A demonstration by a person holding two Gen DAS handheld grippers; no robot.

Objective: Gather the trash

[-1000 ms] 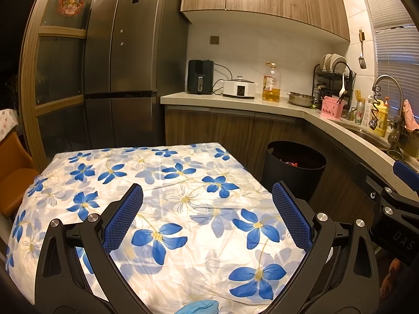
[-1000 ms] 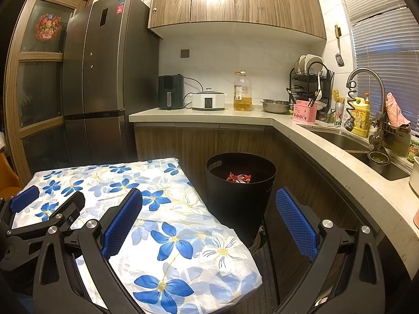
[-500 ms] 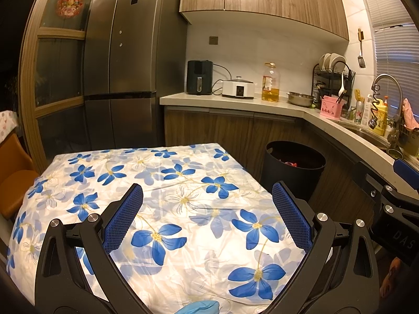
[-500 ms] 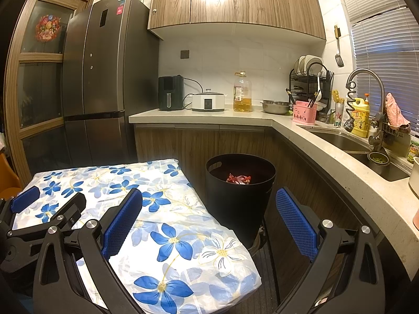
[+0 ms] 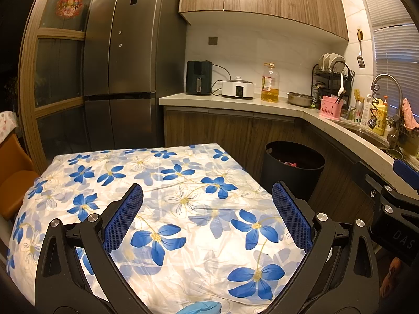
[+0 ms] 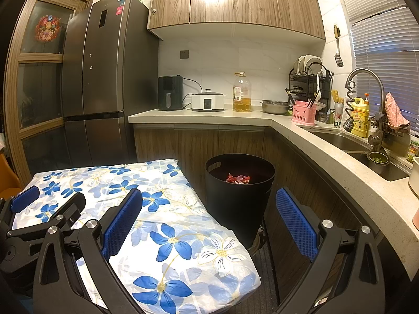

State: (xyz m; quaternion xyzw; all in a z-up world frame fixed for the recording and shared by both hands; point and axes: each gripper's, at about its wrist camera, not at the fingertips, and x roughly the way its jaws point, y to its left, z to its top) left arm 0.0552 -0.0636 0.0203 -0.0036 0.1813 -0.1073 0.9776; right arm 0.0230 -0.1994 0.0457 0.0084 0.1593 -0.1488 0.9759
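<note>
A black round bin (image 6: 239, 196) stands on the floor past the table's right corner, with red and white crumpled wrappers (image 6: 237, 178) inside; in the left wrist view the bin (image 5: 294, 168) shows at mid right. My left gripper (image 5: 208, 217) hovers open over the flowered tablecloth (image 5: 170, 196), nothing between its blue pads. My right gripper (image 6: 209, 222) is open too, held above the table's right corner (image 6: 222, 256), in front of the bin. No loose trash shows on the cloth. A bit of blue glove (image 5: 201, 308) peeks in at the bottom edge.
A grey fridge (image 5: 131, 65) stands behind the table, an orange chair (image 5: 13, 178) at its left. The L-shaped counter (image 6: 301, 128) carries an oil bottle (image 6: 242, 93), a cooker, a dish rack and a sink (image 6: 366, 149) on the right. Narrow floor lies between table and cabinets.
Both views have drifted very slightly; the grippers stay open and hold about the same place over the table.
</note>
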